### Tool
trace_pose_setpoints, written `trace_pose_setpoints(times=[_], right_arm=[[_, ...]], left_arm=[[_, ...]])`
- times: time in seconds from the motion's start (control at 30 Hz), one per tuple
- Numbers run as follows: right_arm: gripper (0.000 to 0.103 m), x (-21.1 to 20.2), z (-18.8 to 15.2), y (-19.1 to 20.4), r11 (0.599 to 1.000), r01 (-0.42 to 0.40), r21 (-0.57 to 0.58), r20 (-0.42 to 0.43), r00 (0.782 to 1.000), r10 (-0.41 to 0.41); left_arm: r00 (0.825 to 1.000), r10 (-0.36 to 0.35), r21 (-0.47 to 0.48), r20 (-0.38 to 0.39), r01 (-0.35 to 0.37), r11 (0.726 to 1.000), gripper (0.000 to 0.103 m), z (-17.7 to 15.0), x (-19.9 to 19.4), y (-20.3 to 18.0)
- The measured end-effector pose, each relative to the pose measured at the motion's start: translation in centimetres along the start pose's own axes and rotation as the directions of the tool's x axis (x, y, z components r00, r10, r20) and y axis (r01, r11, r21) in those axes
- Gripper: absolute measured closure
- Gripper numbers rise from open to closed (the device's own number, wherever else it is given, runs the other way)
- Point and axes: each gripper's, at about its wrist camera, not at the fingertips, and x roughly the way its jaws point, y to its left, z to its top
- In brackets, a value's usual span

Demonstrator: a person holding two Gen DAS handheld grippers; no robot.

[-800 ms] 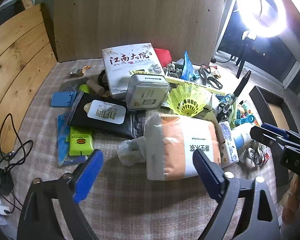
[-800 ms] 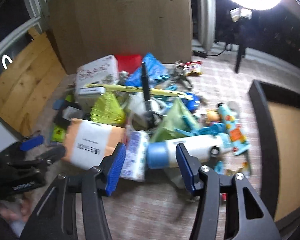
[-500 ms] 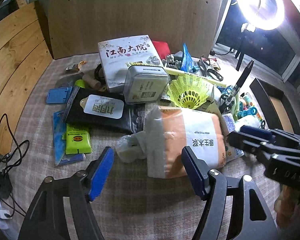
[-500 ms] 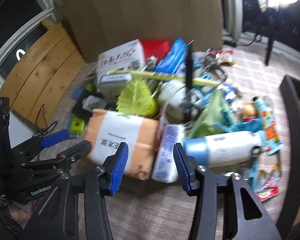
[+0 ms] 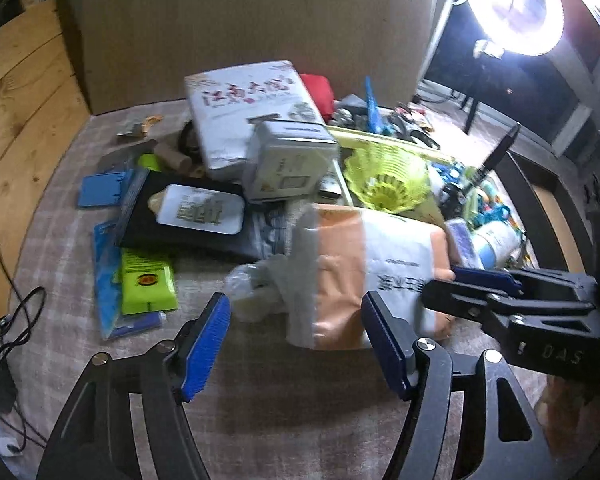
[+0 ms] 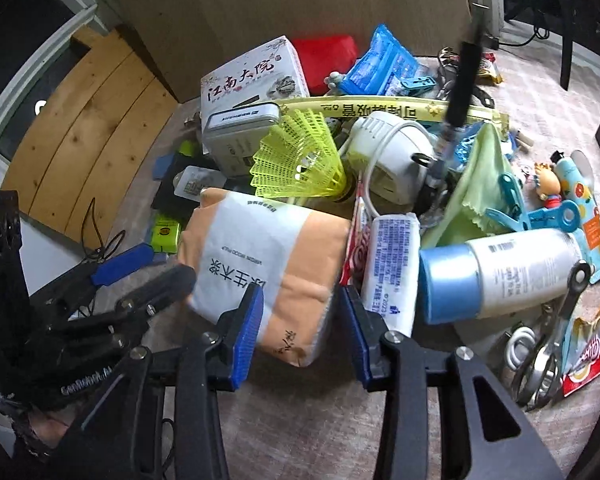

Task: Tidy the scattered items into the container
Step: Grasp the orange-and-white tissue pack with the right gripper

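The left gripper (image 5: 296, 344) has come in low toward the near edge of the tissue pack (image 5: 364, 272), which now fills the view just beyond its tips; before, the pack lay well ahead. Its jaws stand closer together than they did, with nothing between them. The right gripper (image 6: 300, 328) has swung left, off the white bottle (image 6: 512, 276), and moved in so that its jaws now flank the pack's near corner. They have narrowed too, yet gaps still show at the pads. In the left view it now reaches the pack's right end.
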Motion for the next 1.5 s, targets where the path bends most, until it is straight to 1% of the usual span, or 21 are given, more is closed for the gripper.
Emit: trace_pose_setpoints(times=[0.07, 0.13, 0.2, 0.27, 0.33, 0.37, 0.43, 0.5, 0.53, 0.6, 0.63, 0.67, 0.73, 0.83, 0.9, 1.0, 1.07, 1.13, 1.3, 1.4, 1.5], right_arm=[[0.061, 0.2, 0.2, 0.4, 1.000, 0.013, -0.006, 0.002, 1.000, -0.013], [0.061, 0.4, 0.4, 0.6, 1.000, 0.023, -0.003, 0.003, 1.000, -0.023], [0.061, 0.3, 0.5, 0.3, 1.000, 0.004, 0.021, 0.000, 1.000, -0.004], [0.059, 0.2, 0.4, 0.1, 0.999, -0.013, 0.034, -0.010, 1.000, 0.014], [0.057, 0.4, 0.0, 0.3, 0.998, -0.040, 0.041, -0.036, 0.998, 0.042], [0.057, 0.4, -0.3, 0.5, 0.998, -0.042, 0.040, -0.041, 0.998, 0.043], [0.057, 0.3, -0.7, 0.6, 0.999, -0.023, 0.047, -0.025, 0.999, 0.024], [0.049, 0.4, -0.8, 0.3, 0.996, -0.025, 0.084, -0.019, 0.999, 0.026], [0.042, 0.6, -0.7, 0.1, 0.994, -0.028, 0.104, -0.020, 0.999, 0.030], [0.042, 0.7, -0.5, 0.2, 0.991, -0.050, 0.125, -0.034, 0.998, 0.055], [0.042, 0.7, -0.6, 0.7, 0.991, -0.066, 0.119, -0.048, 0.996, 0.072], [0.042, 0.7, -0.9, 1.1, 0.993, -0.065, 0.103, -0.057, 0.996, 0.071], [0.042, 0.2, -1.4, 1.7, 0.995, -0.044, 0.092, -0.044, 0.998, 0.048], [0.042, 0.5, -1.5, 1.4, 0.993, -0.021, 0.118, -0.031, 0.999, 0.024], [0.042, 0.9, -1.3, 1.2, 0.989, -0.024, 0.143, -0.033, 0.999, 0.029], [0.043, 0.8, -1.0, 1.5, 0.989, -0.014, 0.144, -0.022, 1.000, 0.018], [0.043, 1.0, -0.9, 2.2, 0.990, -0.002, 0.141, -0.025, 1.000, 0.005], [0.043, 0.9, -1.0, 2.5, 0.991, 0.017, 0.134, -0.023, 1.000, -0.014], [0.043, -0.4, -1.2, 2.3, 0.988, -0.001, 0.155, -0.012, 1.000, 0.003], [0.043, -1.6, -1.5, 2.3, 0.990, -0.005, 0.142, -0.004, 1.000, 0.005], [0.043, -2.9, -1.9, 2.1, 0.992, -0.008, 0.130, 0.004, 1.000, 0.007]], left_arm=[[1.000, -0.015, 0.021, 0.000, 0.015, 1.000, 0.043, 0.0, 0.1, -0.3], [0.999, -0.037, 0.022, -0.004, 0.037, 0.999, 0.043, 0.1, 0.0, -0.2], [0.997, -0.071, 0.026, -0.019, 0.071, 0.997, 0.043, 0.0, 0.2, -0.3], [0.994, -0.099, 0.056, -0.044, 0.102, 0.993, 0.043, -0.4, 0.4, -0.8], [0.994, -0.097, 0.101, -0.049, 0.102, 0.990, 0.043, -1.0, 0.2, -1.4], [0.995, -0.085, 0.121, -0.042, 0.090, 0.989, 0.043, -1.3, 0.0, -1.6], [0.994, -0.097, 0.121, -0.041, 0.102, 0.987, 0.043, -1.5, -0.1, -1.4], [0.994, -0.105, 0.096, -0.038, 0.109, 0.989, 0.041, -1.2, -0.1, -0.6], [0.994, -0.105, 0.086, -0.034, 0.108, 0.990, 0.041, -0.9, -0.1, -0.1], [0.992, -0.122, 0.077, -0.029, 0.124, 0.989, 0.041, -0.5, -0.4, 0.7], [0.991, -0.133, 0.089, -0.030, 0.135, 0.987, 0.040, -0.4, -0.5, 0.9], [0.990, -0.140, 0.115, -0.034, 0.143, 0.983, 0.040, -0.5, -0.6, 0.9], [0.987, -0.153, 0.143, -0.041, 0.157, 0.977, 0.040, -0.6, -0.7, 0.9], [0.982, -0.184, 0.153, -0.051, 0.190, 0.970, 0.040, -0.7, -0.4, 0.7], [0.980, -0.192, 0.161, -0.055, 0.198, 0.967, 0.040, -0.6, -0.1, 0.6], [0.967, -0.242, 0.140, -0.085, 0.252, 0.958, 0.037, -0.8, 0.4, 0.4], [0.967, -0.240, 0.140, -0.082, 0.249, 0.958, 0.038, -1.0, 0.3, 0.2], [0.964, -0.253, 0.131, -0.082, 0.262, 0.956, 0.038, -1.1, 0.1, 0.0], [0.960, -0.272, 0.119, -0.064, 0.278, 0.953, 0.038, -1.2, -1.3, -0.5], [0.957, -0.285, 0.098, -0.054, 0.289, 0.952, 0.038, -1.4, -2.1, -1.1], [0.958, -0.284, 0.096, -0.039, 0.287, 0.953, 0.038, -1.5, -2.8, -2.5]])
